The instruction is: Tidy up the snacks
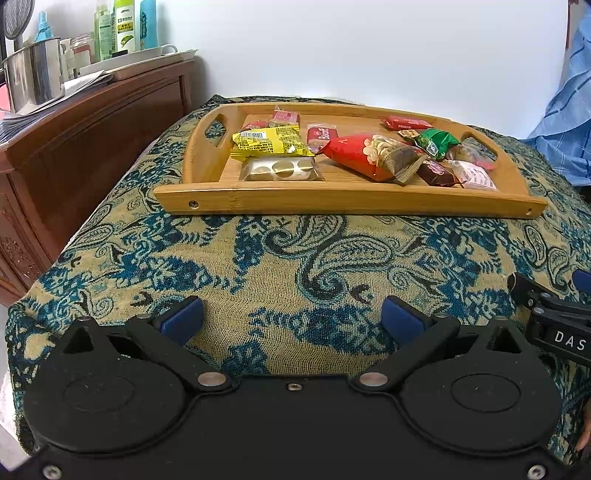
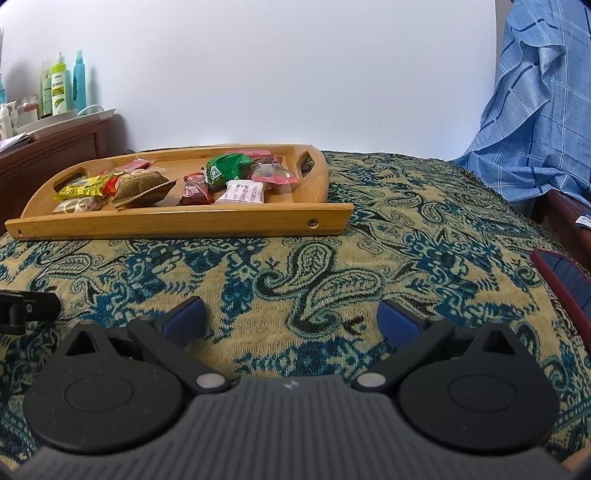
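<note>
Holding both grippers low over the paisley cloth point(image 1: 280, 258), I keep them short of the bamboo tray point(image 1: 347, 201), which sits on the cloth near its far edge. My left gripper point(image 1: 293, 319) is released: its blue pads point(image 1: 183, 319) stand wide apart with only cloth between them. My right gripper point(image 2: 291, 319) is likewise spread, its blue pads point(image 2: 400, 321) gripping nothing. Each gripper shows at the edge of the other's view, so they lie side by side.

All the snacks lie inside the tray. At its left end a yellow packet point(image 1: 269, 142) rests just behind a clear pack of round gold-foil pieces point(image 1: 280, 170), which lies against the near rim. A red Biscoff wafer point(image 1: 322, 136) lies toward the middle. A large red nut bag point(image 1: 373, 157) lies diagonally across the centre, its crimped end pointing at the near rim. Right of it sit a green wrapped sweet point(image 1: 434, 142), a dark red packet point(image 1: 437, 173) and a white printed packet point(image 1: 474, 177). A small red bar point(image 1: 406, 122) lies near the far right corner, and a pink packet point(image 1: 284, 117) near the far rim.

A wooden cabinet point(image 1: 92, 122) stands beside the left edge, carrying a steel pot point(image 1: 33, 74) and bottles point(image 1: 127, 26). A blue checked garment point(image 2: 535, 110) hangs at the right, and a dark red phone point(image 2: 565, 280) lies at the right edge of the cloth.
</note>
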`<state>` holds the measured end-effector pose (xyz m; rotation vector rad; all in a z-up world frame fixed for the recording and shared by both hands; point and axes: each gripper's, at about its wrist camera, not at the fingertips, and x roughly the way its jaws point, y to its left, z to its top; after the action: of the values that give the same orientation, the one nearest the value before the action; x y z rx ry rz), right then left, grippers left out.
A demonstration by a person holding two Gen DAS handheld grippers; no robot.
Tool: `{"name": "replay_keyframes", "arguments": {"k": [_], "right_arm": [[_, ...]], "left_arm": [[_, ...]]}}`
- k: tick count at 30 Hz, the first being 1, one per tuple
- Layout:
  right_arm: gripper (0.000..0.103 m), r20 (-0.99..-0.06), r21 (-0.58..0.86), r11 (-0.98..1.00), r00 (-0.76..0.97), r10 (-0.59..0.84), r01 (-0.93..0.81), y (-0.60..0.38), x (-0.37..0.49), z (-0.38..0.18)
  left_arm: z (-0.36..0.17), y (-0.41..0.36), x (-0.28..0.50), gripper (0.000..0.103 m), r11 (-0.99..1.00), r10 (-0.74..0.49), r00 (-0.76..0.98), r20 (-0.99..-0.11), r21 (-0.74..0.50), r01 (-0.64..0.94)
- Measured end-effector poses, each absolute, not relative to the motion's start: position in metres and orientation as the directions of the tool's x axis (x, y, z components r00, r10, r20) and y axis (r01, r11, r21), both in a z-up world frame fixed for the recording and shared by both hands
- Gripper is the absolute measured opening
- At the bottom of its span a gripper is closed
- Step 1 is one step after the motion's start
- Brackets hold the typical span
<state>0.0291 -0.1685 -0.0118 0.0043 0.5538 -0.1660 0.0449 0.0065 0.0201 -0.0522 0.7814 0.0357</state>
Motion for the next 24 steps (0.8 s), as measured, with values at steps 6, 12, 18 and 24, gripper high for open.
{"name": "replay_keyframes", "arguments": {"k": [6,12,18,24], "right_arm": [[0.103,-0.516,-0.050,0.987,0.842,-0.154,0.150,-0.1674,0.0328,-0.0138],[0.103,-0.515,-0.046,0.988,0.844,-0.148,0.145,-0.1682,0.0341,-0.0146],[0.103,-0.515,-0.046,0.988,0.844,-0.148,0.145,-0.1680,0.0341,-0.0147],[0.103,-0.515,-0.046,0.988,0.844,-0.148,0.145,-0.1680,0.0341,-0.0147]], "left_arm": [[0.0192,0.0057,0.0453,0.103,0.998,0.018,0.716,-0.698,-0.035,-0.059],[0.0188,0.0056,0.0454,0.103,0.997,0.021,0.719,-0.695,-0.036,-0.064],[0.0188,0.0059,0.0454,0.103,0.997,0.021,0.719,-0.695,-0.036,-0.064],[0.0188,0.0056,0.0458,0.103,0.997,0.021,0.719,-0.695,-0.036,-0.064]]}}
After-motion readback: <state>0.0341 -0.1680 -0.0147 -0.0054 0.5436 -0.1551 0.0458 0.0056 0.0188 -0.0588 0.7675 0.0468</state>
